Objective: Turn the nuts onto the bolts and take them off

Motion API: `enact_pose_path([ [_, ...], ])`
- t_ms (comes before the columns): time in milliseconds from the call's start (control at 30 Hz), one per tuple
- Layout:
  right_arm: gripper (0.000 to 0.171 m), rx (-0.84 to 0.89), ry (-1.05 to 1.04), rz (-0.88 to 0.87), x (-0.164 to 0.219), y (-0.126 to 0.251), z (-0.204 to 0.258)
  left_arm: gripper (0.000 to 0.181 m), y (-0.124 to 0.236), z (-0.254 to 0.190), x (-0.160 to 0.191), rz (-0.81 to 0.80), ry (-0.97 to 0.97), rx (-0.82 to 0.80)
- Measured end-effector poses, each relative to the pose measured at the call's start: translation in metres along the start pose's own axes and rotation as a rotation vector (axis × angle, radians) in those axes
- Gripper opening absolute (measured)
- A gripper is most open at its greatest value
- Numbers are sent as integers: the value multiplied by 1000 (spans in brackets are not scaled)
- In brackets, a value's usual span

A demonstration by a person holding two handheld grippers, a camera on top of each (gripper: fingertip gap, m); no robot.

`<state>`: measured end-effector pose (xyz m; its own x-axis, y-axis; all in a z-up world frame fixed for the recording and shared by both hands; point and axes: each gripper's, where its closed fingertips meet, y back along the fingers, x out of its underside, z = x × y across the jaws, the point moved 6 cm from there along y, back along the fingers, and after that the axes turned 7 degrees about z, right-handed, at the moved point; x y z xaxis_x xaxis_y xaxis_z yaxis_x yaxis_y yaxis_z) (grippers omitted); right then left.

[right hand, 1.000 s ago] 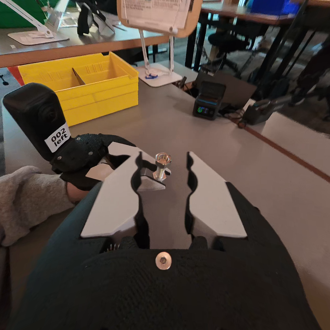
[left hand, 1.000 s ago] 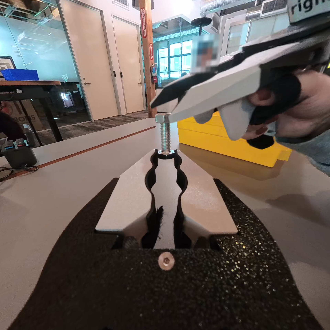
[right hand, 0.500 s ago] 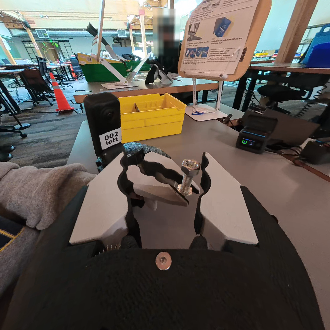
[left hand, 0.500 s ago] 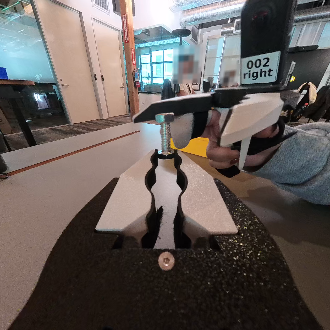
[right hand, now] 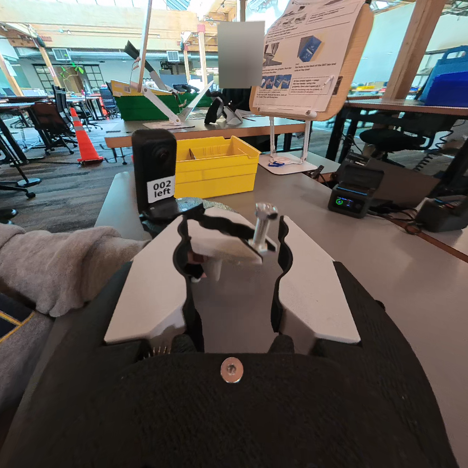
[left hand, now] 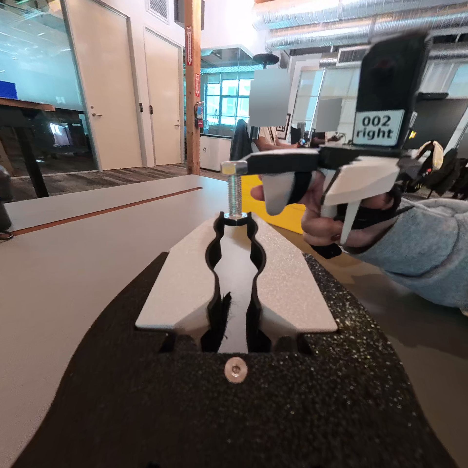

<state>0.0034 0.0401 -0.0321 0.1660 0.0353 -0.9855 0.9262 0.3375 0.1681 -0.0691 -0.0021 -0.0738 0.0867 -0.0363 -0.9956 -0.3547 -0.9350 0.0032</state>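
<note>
Left claw (left hand: 235, 219): closed on nut (left hand: 235, 215) at fingertips.
Bolt (left hand: 234, 188): upright above the grey worktop (left hand: 76, 253), threaded into nut, head up.
Right claw (right hand: 233, 228): jaws apart, straddling bolt head (right hand: 266, 211); contact unclear.

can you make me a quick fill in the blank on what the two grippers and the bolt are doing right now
1. The left gripper has its jaws shut on the ____ at the bolt's lower end.
2. The bolt stands upright with its hex ____ at the top.
3. The right gripper has its jaws ____, one on each side of the bolt.
4. Behind the grippers, on the table, sits a bin coloured ____.

Missing words: nut; head; open; yellow
</note>
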Motion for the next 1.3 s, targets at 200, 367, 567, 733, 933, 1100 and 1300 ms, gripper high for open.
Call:
enact_pose_path([
  [200, 74, 5, -12, -42, -4, -7, -4, 16, -8, -13, 4, 50, -43, 77],
  [367, 74, -44, -10, -32, 0, -9, 2, 16, -7, -13, 3, 39, -16, 98],
  [567, 63, -19, -31, -70, 1, 8, -8, 16, -5, -9, 2, 24, 11, 103],
  [733, 64, -150, -28, -47, -2, -12, 5, 16, -14, -30, 7, 78, -33, 241],
  [933, 52, -155, -52, -104, 6, 14, 0, 16, -3, -17, 2, 17, 66, 248],
  [1100, 59, -195, -46, -119, 0, 0, 1, 16, -9, -31, 5, 51, 48, 332],
  [1300, 55, -177, -12, -113, 6, 16, 2, 16, 1, -16, 0, 3, 94, 270],
])
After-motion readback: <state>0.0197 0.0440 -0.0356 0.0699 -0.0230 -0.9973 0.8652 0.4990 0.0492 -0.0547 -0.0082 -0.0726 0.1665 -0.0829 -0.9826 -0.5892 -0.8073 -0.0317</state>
